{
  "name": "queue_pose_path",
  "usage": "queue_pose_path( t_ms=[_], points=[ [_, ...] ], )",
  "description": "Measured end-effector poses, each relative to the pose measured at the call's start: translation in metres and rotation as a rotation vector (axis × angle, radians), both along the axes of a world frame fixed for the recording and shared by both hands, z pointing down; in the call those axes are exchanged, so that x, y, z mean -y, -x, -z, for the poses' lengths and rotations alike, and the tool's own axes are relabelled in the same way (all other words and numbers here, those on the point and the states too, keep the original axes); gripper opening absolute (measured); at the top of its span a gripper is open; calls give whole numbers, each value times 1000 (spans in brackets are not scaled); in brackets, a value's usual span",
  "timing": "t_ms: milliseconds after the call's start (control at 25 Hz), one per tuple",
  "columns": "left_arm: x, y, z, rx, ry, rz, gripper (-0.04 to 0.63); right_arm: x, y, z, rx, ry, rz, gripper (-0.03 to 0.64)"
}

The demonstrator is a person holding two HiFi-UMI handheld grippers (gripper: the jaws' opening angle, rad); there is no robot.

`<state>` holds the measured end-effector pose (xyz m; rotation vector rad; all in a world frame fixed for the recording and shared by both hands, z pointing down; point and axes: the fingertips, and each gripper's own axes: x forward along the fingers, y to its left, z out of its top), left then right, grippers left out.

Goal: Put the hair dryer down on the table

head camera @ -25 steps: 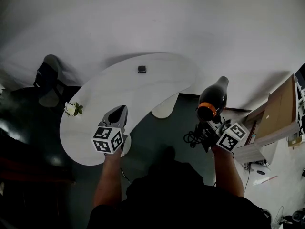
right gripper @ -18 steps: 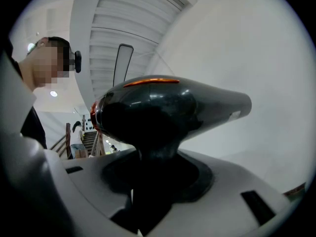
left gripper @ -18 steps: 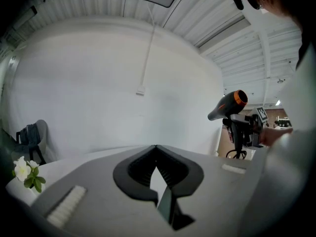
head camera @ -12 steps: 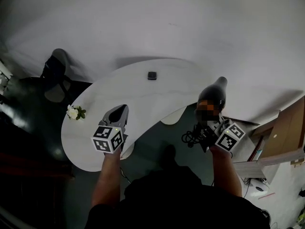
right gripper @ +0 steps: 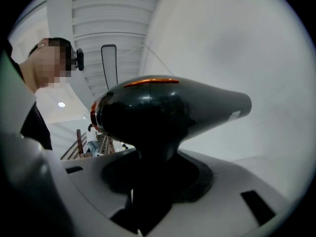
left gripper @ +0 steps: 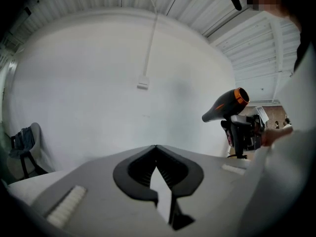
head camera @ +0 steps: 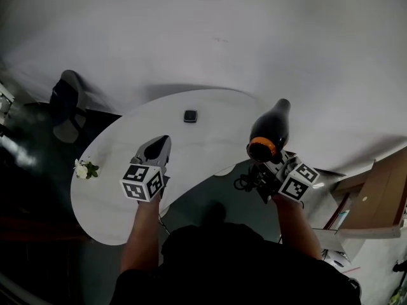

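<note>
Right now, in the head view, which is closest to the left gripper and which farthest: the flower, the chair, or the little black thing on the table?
1. The little black thing, on the table ahead of the left gripper.
2. The flower, at the table's left edge.
3. The chair, off the table, far left.

I see wide free room mid desk [head camera: 216, 126]. Obstacles: small dark block [head camera: 190, 115] near far edge, flower [head camera: 82, 169] at left edge, left tongs [head camera: 160, 143] over near edge.

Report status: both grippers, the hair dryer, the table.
Left gripper shut, empty, above the table. Right gripper shut on the hair dryer, held in the air, not down yet. Small dark object and flower on table, both away from the dryer.
</note>
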<state>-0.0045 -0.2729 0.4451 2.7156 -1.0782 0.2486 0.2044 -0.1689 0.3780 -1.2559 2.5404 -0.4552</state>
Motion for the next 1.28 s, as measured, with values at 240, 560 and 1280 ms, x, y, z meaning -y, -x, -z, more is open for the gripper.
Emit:
queue_pose_path(
  t_ms=[240,560,1280],
  points=[
    [18,-34,7,6,-15,-10,9,27,-20,-5,-27,7,30,169],
    [53,-32,9,13,-21,-1,9,74,-23,-11,-25,26,32,169],
    [121,6,-39,-41,66,-20,9,196,43,-79,-196,185,88,169]
  ],
)
